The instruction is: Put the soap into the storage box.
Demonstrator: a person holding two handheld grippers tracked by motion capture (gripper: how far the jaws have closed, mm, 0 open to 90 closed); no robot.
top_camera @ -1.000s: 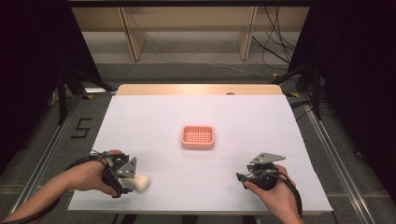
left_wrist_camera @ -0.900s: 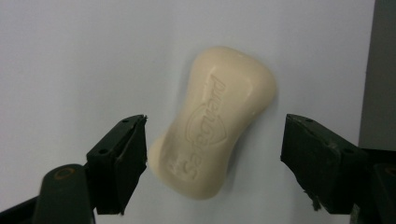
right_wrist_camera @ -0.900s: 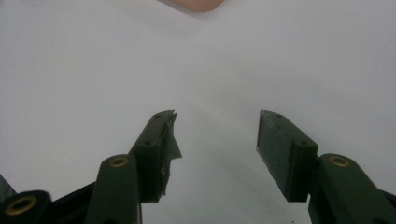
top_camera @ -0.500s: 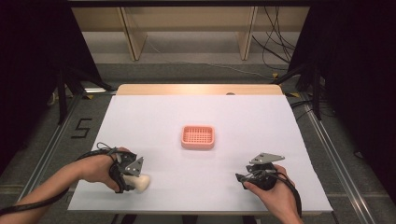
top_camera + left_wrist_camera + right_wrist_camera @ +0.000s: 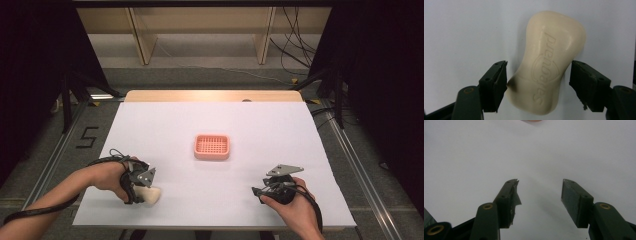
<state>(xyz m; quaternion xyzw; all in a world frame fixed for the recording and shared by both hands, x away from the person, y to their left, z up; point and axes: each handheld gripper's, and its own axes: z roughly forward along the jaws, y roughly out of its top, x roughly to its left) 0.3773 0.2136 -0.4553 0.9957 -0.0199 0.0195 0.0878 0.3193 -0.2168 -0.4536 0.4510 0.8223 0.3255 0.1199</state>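
Two grippers on bench. Left gripper (image 5: pixel 537 82) jaws just closing around soap bar (image 5: pixel 550 62) at 7 o'clock, pads not yet touching; centre grip across waist. Right gripper (image 5: pixel 539 192) open, empty.

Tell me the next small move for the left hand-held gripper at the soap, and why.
Probably finish closing. The left hand-held gripper straddles the bar of soap lying on the white table; its jaws have just been closing, but gaps show on both sides, so the pads aren't pressing yet. Lift only after they grip; the pink tray looks like the destination.
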